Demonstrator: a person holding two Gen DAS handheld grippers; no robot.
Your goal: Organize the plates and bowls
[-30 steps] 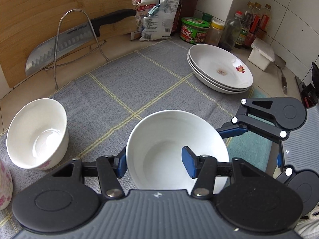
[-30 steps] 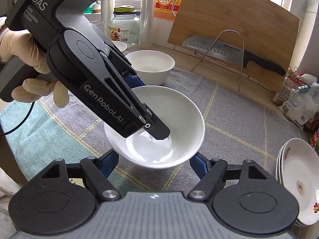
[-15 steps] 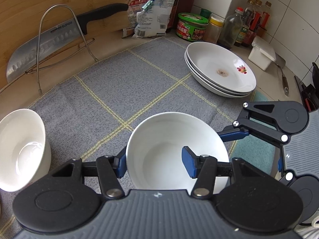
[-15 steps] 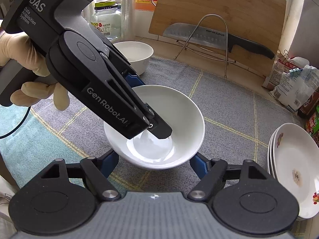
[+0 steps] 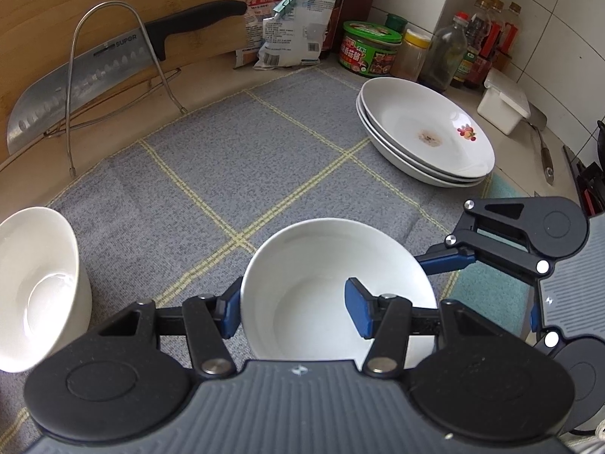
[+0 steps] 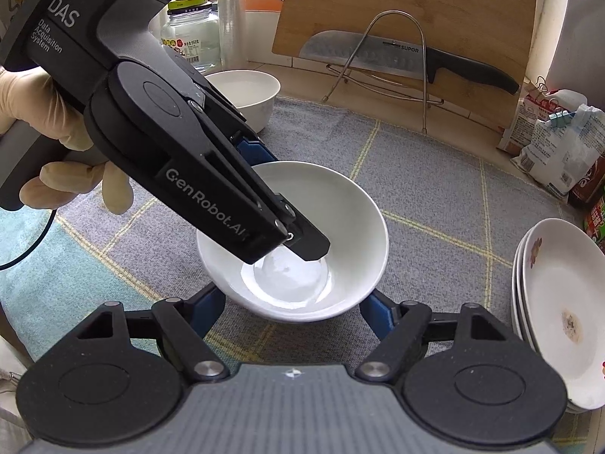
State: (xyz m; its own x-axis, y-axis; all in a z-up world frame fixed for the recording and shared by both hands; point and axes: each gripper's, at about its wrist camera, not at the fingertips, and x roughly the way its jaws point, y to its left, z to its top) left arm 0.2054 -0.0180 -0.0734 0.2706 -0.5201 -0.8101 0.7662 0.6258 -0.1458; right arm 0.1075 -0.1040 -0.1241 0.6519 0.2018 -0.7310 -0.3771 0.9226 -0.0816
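Note:
A plain white bowl sits low over the grey checked mat. My left gripper is shut on its near rim, one blue pad inside and one outside. In the right wrist view the same bowl lies between the fingers of my right gripper, whose blue pads press its lower sides. A gloved hand holds the left gripper. A second white bowl stands on the mat to the left. Three stacked white plates with a small flower print rest at the mat's right.
A cleaver on a wire rack leans against a bamboo board at the back. Food bags, a green-lidded tub, bottles and a white box line the tiled corner. A glass jar stands behind the second bowl.
Both grippers have carried the bowl a little away from the second bowl, toward the plates side. Both grips look unchanged.

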